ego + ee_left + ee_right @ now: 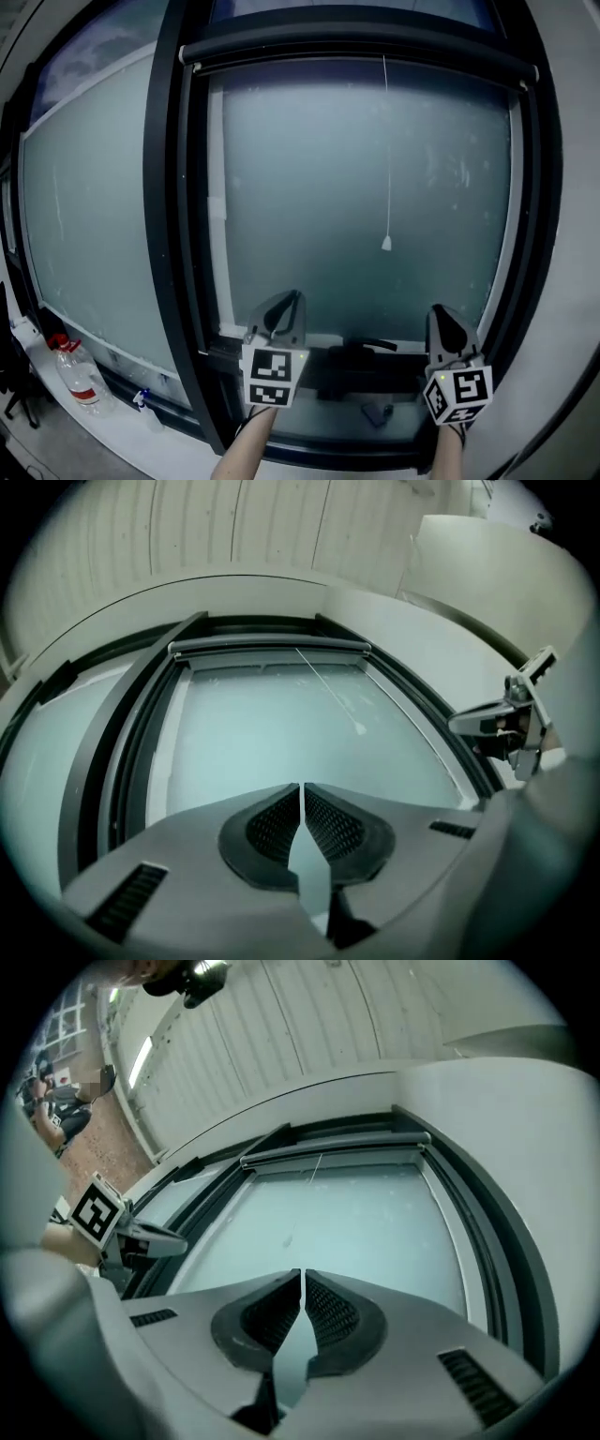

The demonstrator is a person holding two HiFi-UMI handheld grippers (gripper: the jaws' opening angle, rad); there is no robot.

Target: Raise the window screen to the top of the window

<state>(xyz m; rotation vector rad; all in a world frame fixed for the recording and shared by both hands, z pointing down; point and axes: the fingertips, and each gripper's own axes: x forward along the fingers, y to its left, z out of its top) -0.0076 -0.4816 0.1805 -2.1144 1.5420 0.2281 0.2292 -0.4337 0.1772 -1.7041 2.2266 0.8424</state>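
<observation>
My left tongs [284, 314] and right tongs [448, 328] sit low by the window's bottom rail, both closed tip to tip on nothing. The window screen [356, 49] looks rolled up at the top, though that roll is dark and hard to read. Its cord [386, 169] hangs free down the glass [309, 187]. Only the head view shows the bottle [80, 380] on the sill.

The head view faced the window [366, 187] from close by, with the left claw [291, 298] and right claw [439, 311] low in frame. Each claw view looked up along its own jaws at that same window, the other claw at its edge.
</observation>
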